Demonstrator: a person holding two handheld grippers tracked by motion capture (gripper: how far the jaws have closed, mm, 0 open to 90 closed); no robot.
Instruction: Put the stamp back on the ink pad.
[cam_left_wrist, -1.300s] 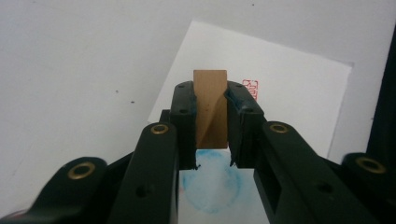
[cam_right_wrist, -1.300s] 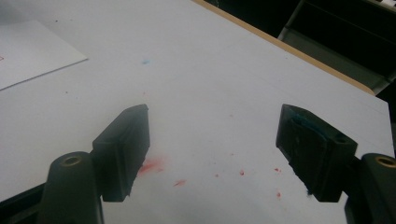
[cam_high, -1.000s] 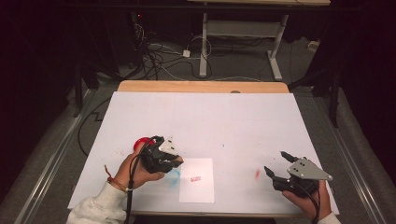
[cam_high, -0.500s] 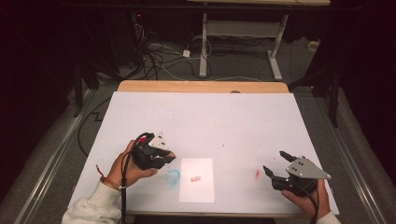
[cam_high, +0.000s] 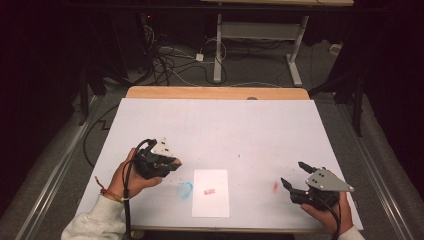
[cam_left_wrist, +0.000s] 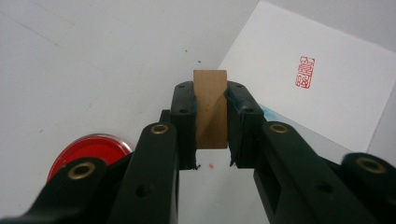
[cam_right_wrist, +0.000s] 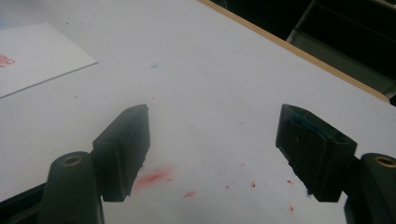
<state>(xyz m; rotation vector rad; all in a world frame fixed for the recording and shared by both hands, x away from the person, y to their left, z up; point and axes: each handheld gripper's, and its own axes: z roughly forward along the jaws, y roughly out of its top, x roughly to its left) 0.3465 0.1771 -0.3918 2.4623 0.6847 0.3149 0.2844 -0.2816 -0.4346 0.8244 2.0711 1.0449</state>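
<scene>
One red seal mark (cam_left_wrist: 305, 72), unreadable, on paper (cam_left_wrist: 327, 84); left claw (cam_left_wrist: 210, 112) clamps wooden stamp (cam_left_wrist: 210, 108), right claw (cam_right_wrist: 212, 154) gapes empty

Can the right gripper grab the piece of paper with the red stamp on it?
Probably yes. The right gripper is open and holds nothing, and the white table between it and the paper is bare except for red smudges. The paper lies flat, though, so pinching an edge could be fiddly.

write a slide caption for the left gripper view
Left gripper clamps a wooden stamp block above the table, between a red ink pad and stamped paper.
</scene>
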